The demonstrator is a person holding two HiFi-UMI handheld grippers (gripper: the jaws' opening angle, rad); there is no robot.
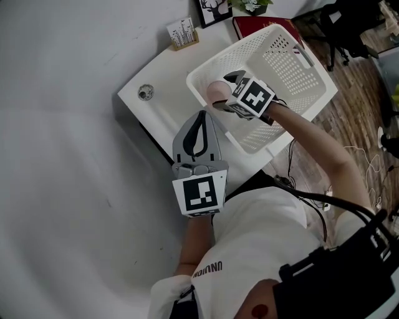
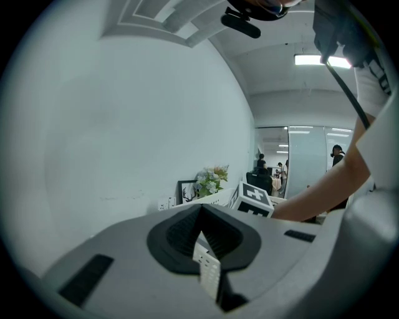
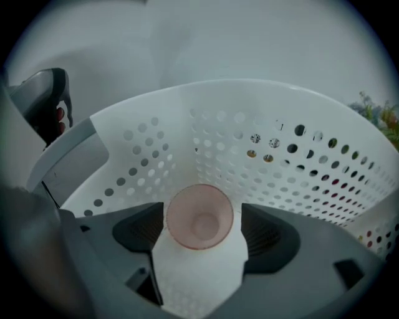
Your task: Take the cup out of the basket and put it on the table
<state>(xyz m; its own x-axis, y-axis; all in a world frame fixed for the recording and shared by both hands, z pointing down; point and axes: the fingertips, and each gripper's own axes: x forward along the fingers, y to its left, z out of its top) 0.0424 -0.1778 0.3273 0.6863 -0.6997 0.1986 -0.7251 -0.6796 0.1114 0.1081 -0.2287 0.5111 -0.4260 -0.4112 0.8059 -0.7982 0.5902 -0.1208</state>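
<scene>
A pale pink cup [image 1: 215, 91] sits inside the white perforated basket [image 1: 293, 68], near its left corner. In the right gripper view the cup [image 3: 199, 217] shows its open mouth, with the basket wall [image 3: 249, 143] behind it. My right gripper [image 1: 223, 93] reaches into the basket and stands open. Its jaws flank the cup [image 3: 199, 215] on both sides, and the pads stay a little off it. My left gripper [image 1: 201, 115] hovers over the table's near edge beside the basket. Its jaws meet at the tip [image 2: 201, 212] with nothing held.
The basket rests on a white table [image 1: 165, 84] against a grey wall. At the back stand a card holder [image 1: 182, 32], a picture frame [image 1: 212, 11] and a red book [image 1: 259, 25]. A small round object [image 1: 145, 92] lies at the table's left. Wooden floor with cables lies to the right.
</scene>
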